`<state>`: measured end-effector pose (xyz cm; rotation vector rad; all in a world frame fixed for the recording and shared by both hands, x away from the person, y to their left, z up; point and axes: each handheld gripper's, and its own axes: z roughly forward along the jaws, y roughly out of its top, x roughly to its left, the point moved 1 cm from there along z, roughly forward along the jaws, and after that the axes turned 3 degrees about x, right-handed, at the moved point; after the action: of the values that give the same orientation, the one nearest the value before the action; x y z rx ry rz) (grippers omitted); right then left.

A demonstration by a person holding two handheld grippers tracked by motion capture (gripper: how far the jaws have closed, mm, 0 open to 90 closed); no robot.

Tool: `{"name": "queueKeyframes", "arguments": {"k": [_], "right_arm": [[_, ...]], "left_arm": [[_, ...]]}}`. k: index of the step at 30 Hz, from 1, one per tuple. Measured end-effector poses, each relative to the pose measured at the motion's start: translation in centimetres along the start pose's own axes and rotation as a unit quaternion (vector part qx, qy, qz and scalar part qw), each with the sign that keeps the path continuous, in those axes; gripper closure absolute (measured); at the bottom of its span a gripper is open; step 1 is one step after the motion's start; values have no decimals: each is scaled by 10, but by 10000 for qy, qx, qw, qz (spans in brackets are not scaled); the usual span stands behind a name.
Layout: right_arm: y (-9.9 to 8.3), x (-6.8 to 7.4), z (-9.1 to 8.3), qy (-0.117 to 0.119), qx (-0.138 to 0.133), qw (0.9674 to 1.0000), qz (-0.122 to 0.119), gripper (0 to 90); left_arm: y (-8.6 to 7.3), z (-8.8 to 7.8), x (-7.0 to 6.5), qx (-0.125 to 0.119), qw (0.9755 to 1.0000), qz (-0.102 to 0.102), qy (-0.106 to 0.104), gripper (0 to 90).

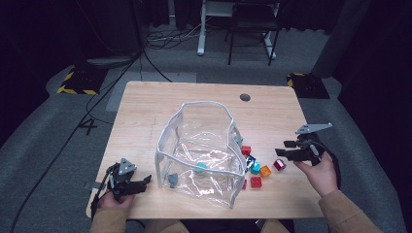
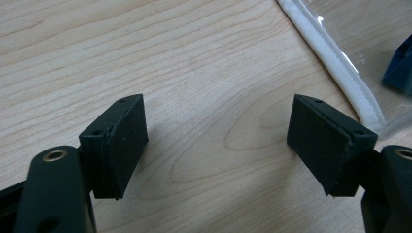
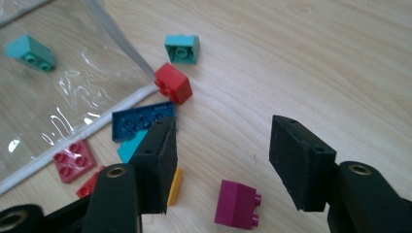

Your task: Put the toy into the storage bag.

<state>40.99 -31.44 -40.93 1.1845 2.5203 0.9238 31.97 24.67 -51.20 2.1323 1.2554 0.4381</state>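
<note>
A clear zip bag [image 1: 199,145] with white trim stands open at the table's middle, holding a teal brick [image 1: 200,167] and a grey-blue brick [image 1: 173,179]. Loose bricks lie just right of it: red [image 1: 246,150], teal [image 1: 255,168], orange [image 1: 265,171], magenta [image 1: 279,165]. My right gripper [image 1: 283,148] is open just above them. In the right gripper view, the right gripper [image 3: 223,155] hovers over bare wood with the magenta brick [image 3: 236,204] low between its jaws, untouched. My left gripper [image 1: 145,181] rests open left of the bag; in its own view the left gripper [image 2: 218,141] holds nothing.
The wooden table [image 1: 145,97] has a round cable hole [image 1: 245,97] at the back. In the right gripper view a teal brick [image 3: 182,48], a red brick [image 3: 173,83] and a dark blue plate [image 3: 138,121] lie beside the bag's trim [image 3: 121,104]. A desk frame and cables stand beyond.
</note>
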Motion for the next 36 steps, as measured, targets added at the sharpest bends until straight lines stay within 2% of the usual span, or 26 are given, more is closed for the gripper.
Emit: {"name": "queueKeyframes", "arguments": {"k": [10, 16, 22, 27, 30, 34, 36], "right_arm": [[-23, -7, 26, -251, 335, 9991, 82, 442], [-35, -15, 39, -281, 543, 9978, 260, 451], [-44, -20, 49, -205, 632, 9971, 380, 452], [-49, -19, 55, -166, 754, 9964, 359, 478], [-50, -18, 56, -268, 708, 9969, 230, 536], [-50, -17, 55, -268, 709, 9969, 212, 564], [-50, -18, 54, -185, 676, 9972, 242, 567]], "left_arm": [[0, 0, 0, 4, 10000, 1, 5, 229], [0, 0, 0, 3, 10000, -1, 4, 229], [0, 0, 0, 2, 10000, 0, 4, 229], [0, 0, 0, 3, 10000, 4, 7, 228], [0, 0, 0, 3, 10000, 4, 7, 228], [0, 0, 0, 3, 10000, -1, 4, 228], [0, 0, 0, 2, 10000, 1, 5, 228]]}}
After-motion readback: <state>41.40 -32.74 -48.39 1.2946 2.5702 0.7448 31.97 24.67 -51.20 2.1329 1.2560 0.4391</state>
